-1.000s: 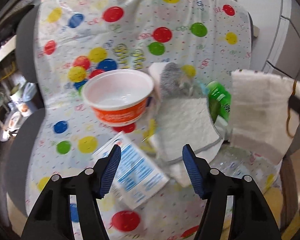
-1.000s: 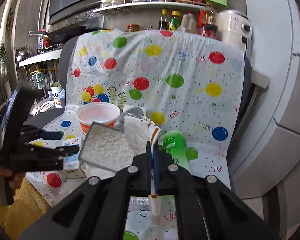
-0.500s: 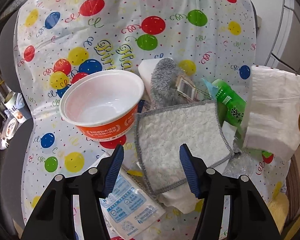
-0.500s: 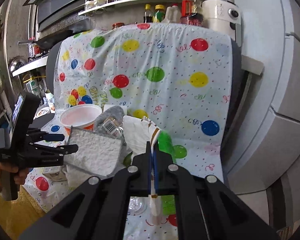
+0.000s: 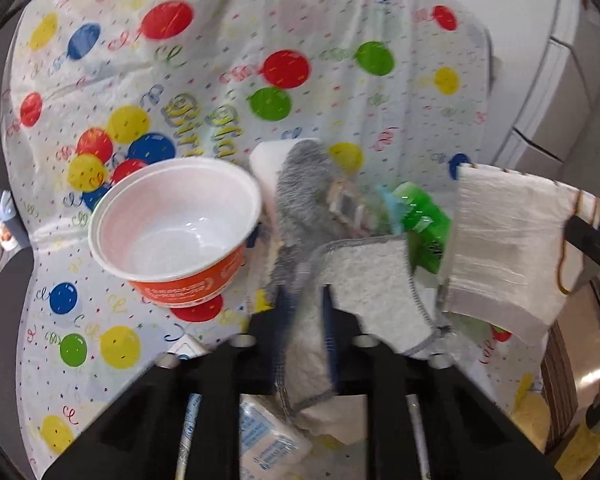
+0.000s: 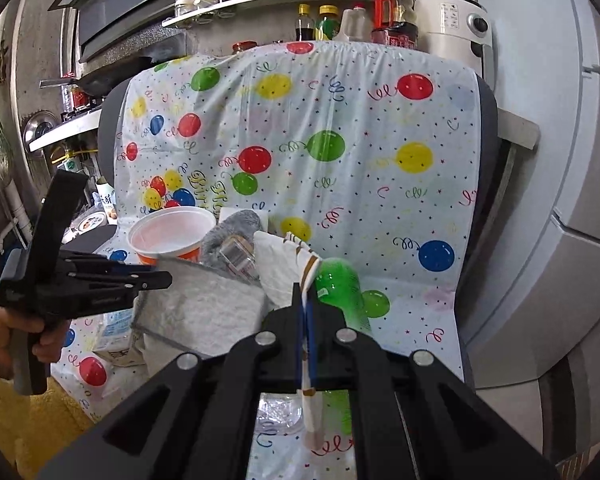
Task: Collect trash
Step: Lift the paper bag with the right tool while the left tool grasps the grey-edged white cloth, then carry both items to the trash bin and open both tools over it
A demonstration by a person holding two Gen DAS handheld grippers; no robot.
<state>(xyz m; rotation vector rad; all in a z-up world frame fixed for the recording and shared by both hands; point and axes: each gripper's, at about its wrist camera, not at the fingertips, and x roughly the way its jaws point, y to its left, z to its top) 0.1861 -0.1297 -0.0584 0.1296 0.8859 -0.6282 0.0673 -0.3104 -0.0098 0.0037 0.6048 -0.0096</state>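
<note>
Support is a chair draped in a balloon-print plastic sheet (image 6: 340, 184), covering backrest and seat. On the seat, landmark = orange-sided white bowl (image 5: 180, 236): upright at left. Just right of bowl: grey fuzzy cloth (image 5: 300, 184) on a white block, then a green bottle (image 6: 340, 284) lying down. In front of bowl: blue-printed white packet (image 6: 116, 328).

And the left gripper (image 5: 306, 320) snaps closed: its jaws, wide apart a moment ago over the pile, have just been closing and now pinch the near edge of the grey-edged white cloth (image 5: 370, 280). The cloth bunches up between the pads, its flat square now creased and lifted at that edge.
</note>
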